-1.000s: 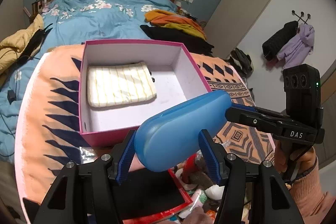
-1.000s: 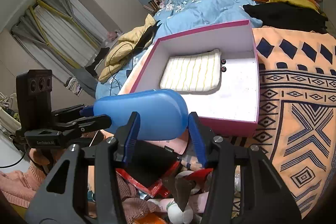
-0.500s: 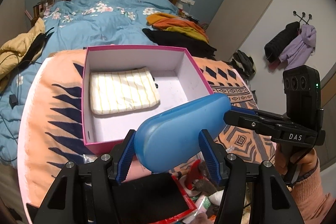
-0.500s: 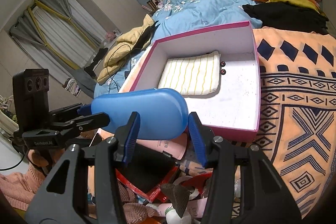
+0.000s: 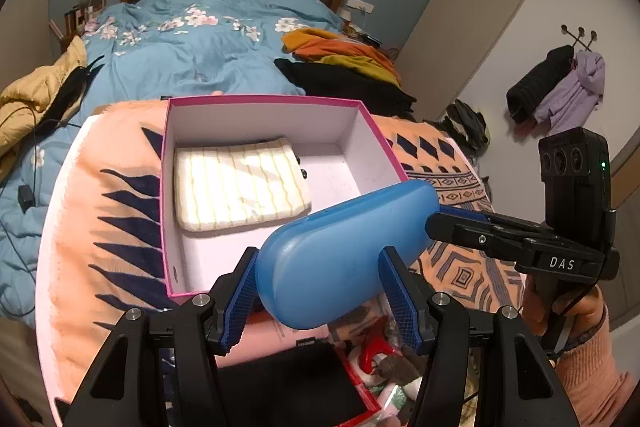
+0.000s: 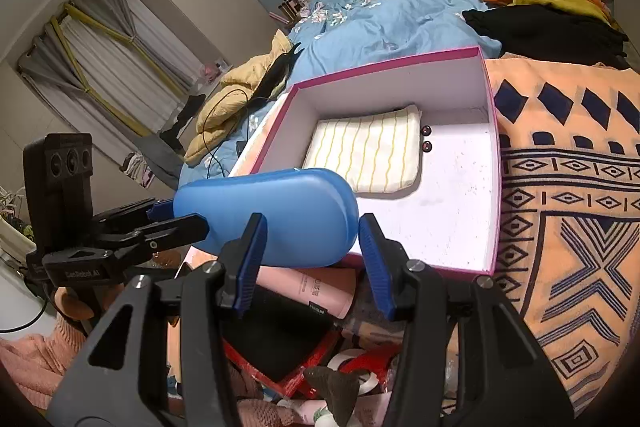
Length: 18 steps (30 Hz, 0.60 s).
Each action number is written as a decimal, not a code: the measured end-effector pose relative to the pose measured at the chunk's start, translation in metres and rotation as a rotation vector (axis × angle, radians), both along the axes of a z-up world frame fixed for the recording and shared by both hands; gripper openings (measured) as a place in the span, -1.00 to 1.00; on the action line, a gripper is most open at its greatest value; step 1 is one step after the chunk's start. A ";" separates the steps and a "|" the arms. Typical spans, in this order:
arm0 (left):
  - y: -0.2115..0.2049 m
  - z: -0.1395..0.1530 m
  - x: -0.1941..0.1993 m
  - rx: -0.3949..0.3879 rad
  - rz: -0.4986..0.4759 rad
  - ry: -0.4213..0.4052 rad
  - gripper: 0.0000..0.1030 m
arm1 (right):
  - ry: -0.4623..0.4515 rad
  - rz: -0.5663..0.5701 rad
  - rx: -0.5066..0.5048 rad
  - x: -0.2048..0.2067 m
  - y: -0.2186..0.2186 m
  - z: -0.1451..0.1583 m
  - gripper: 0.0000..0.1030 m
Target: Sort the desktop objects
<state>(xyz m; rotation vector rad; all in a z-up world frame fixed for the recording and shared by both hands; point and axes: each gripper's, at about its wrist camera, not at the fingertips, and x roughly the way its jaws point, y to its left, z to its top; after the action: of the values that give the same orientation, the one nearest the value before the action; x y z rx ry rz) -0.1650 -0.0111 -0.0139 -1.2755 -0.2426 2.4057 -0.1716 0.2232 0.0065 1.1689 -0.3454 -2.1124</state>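
**Blue case heading for the box**

Over the pink box's [image 5: 276, 101] six o'clock edge, both grippers are clamping the blue case [image 5: 344, 259]: left gripper [image 5: 320, 291] on one end, right gripper [image 6: 310, 255] on the other. Best lowering it level at three o'clock of the striped pouch [image 6: 368, 149], releasing together.
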 end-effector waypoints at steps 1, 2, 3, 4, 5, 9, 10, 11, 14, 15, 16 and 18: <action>0.000 0.000 -0.001 -0.002 -0.001 0.000 0.19 | -0.001 0.000 -0.001 -0.001 0.000 0.000 -0.02; 0.000 0.000 -0.003 -0.005 -0.002 0.000 0.19 | -0.001 0.000 -0.002 -0.002 -0.001 -0.001 -0.02; 0.000 0.000 -0.004 -0.005 -0.002 -0.001 0.19 | -0.002 0.000 -0.002 -0.003 -0.001 -0.001 -0.02; -0.001 -0.001 -0.005 -0.005 -0.001 -0.004 0.19 | -0.003 0.000 -0.003 -0.005 -0.001 -0.001 -0.02; -0.001 -0.001 -0.006 -0.006 0.000 -0.005 0.19 | -0.005 0.000 -0.004 -0.006 -0.002 -0.002 -0.02; -0.001 -0.002 -0.010 -0.018 0.001 -0.007 0.19 | -0.013 0.000 -0.006 -0.012 -0.003 -0.005 -0.02; -0.001 -0.003 -0.011 -0.022 0.001 -0.007 0.19 | -0.014 0.001 -0.005 -0.013 -0.004 -0.005 -0.02; -0.001 -0.003 -0.013 -0.026 0.000 -0.006 0.19 | -0.015 0.001 -0.005 -0.015 -0.004 -0.006 -0.02; 0.000 -0.003 -0.016 -0.037 -0.002 -0.003 0.19 | -0.021 -0.002 -0.010 -0.019 -0.005 -0.006 -0.02; 0.000 -0.003 -0.017 -0.039 -0.003 -0.003 0.19 | -0.022 -0.003 -0.011 -0.020 -0.005 -0.007 -0.02; 0.000 -0.003 -0.019 -0.041 -0.004 -0.003 0.19 | -0.022 -0.003 -0.012 -0.022 -0.006 -0.006 -0.02; 0.000 -0.005 -0.021 -0.047 -0.006 -0.006 0.19 | -0.022 -0.003 -0.011 -0.025 -0.006 -0.007 -0.02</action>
<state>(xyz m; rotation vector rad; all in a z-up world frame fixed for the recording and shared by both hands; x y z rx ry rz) -0.1862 -0.0110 -0.0184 -1.3019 -0.1849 2.4158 -0.1969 0.2167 -0.0005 1.1871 -0.3683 -2.0993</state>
